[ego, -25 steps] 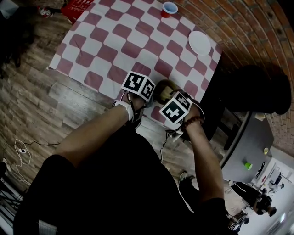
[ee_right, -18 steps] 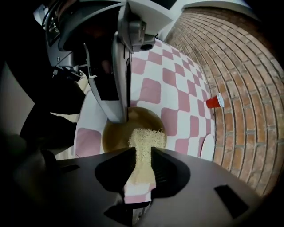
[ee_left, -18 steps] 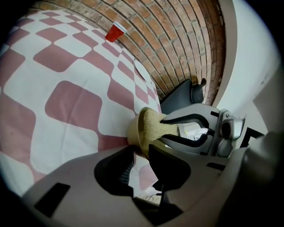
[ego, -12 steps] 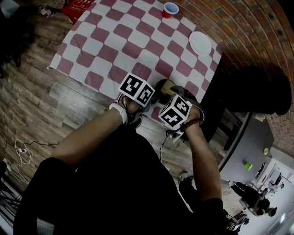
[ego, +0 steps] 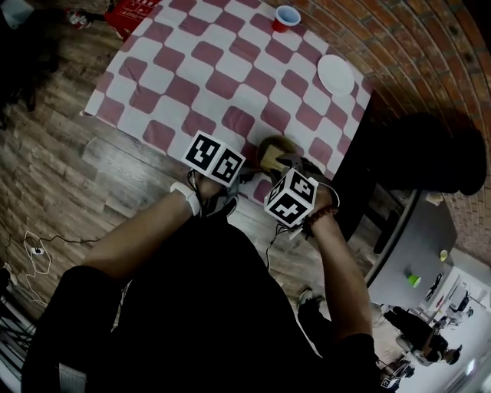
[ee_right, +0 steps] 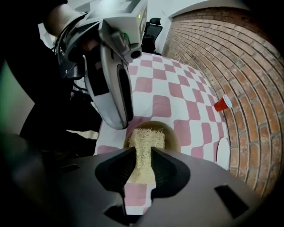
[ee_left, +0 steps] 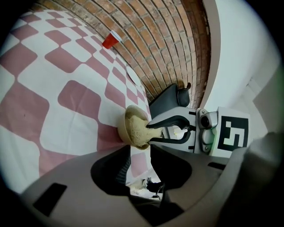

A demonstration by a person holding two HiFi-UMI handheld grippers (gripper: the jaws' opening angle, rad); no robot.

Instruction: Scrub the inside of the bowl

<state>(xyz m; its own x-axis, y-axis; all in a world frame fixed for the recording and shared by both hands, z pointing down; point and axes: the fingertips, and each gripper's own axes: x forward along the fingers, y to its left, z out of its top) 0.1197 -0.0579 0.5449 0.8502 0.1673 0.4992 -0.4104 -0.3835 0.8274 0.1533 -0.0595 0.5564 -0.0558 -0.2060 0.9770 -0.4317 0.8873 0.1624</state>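
Now: scrub pad in the bowl, close to the worktop's near edge

Pointing steeply down, the right claw [ee_right: 143, 166] grips a tan scrub pad [ee_right: 144, 144]. The pad's long axis runs along the jaws into the bowl [ee_right: 173, 135] directly beneath. The left claw [ee_left: 140, 164] (just beside the bowl, on the person's side) has just been opening, with nothing between its jaws. The bowl sits near the worktop [ee_right: 177, 93] edge, so strokes likely have safer room going away over open cloth.

Red cup [ego: 285, 17], white plate [ego: 335, 74] on checkered cloth [ego: 192, 69].
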